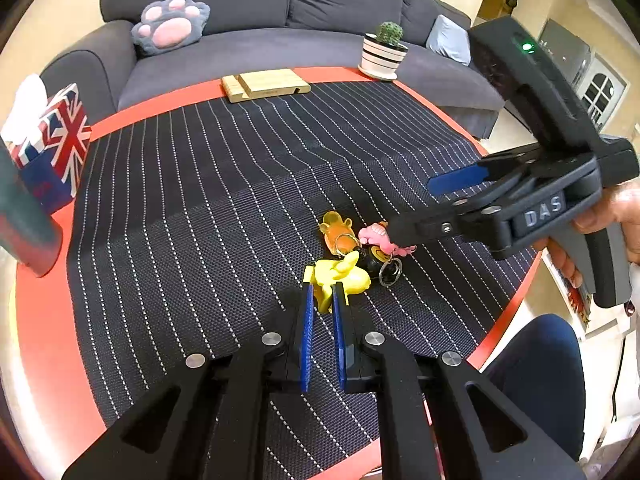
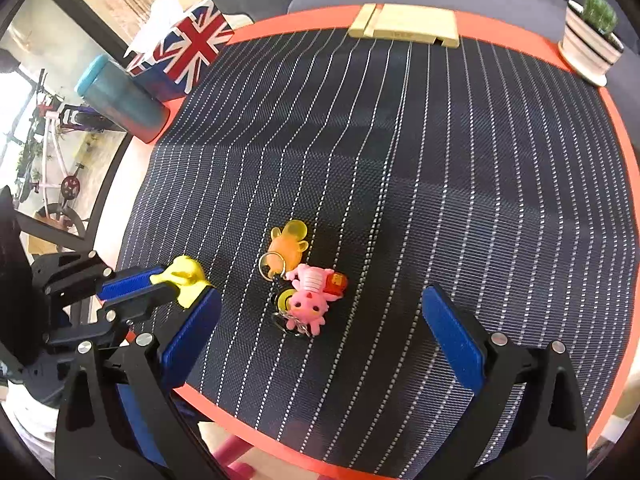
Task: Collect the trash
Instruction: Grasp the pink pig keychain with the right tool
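Left gripper (image 1: 323, 292): jaws nearly together, clamped on a yellow rubber toy (image 1: 338, 276). In the right wrist view the same toy (image 2: 184, 276) sits pinched between the blue pads at the left edge of the frame.

Right gripper (image 2: 320, 312): jaws spread wide, nothing between the pads. In the left wrist view it enters from the right of the frame (image 1: 412, 208), held by a hand (image 1: 616, 216), and its lower finger overlaps the pink toy in the picture; contact cannot be confirmed.

Remaining items: a pink figure keychain (image 2: 310, 298), an orange translucent toy (image 2: 288, 246) and a metal key ring (image 2: 272, 266) lie clustered at centre frame in the right wrist view, between and beyond the open fingers of the right gripper. The yellow toy is just left of this cluster.

Surface: round, with a red rim (image 2: 472, 20), covered by a dark striped mat (image 2: 440, 160). The mat is bare across the upper and right parts of the frame. Along the far rim: a flag-patterned tissue box (image 2: 188, 44) and a teal cup (image 2: 120, 96) at upper left, a wooden stand (image 2: 404, 24) at top centre, a potted cactus (image 2: 592, 40) at upper right. A grey sofa (image 1: 240, 0) stands behind the surface.
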{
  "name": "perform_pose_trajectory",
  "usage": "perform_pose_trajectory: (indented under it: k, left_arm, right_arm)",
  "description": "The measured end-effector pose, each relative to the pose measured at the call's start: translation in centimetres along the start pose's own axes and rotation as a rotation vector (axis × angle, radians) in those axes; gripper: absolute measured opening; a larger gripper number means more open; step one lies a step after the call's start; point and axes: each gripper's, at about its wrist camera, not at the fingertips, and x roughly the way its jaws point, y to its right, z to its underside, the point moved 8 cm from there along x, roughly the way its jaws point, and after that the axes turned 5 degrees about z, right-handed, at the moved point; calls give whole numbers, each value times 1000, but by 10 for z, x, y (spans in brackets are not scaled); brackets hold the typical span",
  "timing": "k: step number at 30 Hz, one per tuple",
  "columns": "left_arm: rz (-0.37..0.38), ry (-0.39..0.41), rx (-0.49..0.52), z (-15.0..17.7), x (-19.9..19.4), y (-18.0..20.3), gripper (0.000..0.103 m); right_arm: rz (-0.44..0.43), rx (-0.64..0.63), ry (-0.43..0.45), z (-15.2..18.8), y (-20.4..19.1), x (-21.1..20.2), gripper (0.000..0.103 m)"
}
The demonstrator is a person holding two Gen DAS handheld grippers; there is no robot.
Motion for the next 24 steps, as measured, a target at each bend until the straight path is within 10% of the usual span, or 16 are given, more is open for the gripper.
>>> perform_pose_trajectory:
  k: [7,24]
  left_arm:
    - [5,5,-9,1,0,-2,9]
    - [11,6,-12,2,2,-1,9]
  right_arm:
    - [-46,35,-38,2,-3,13,57]
    - [-73,52,-64,8,-2,23,30]
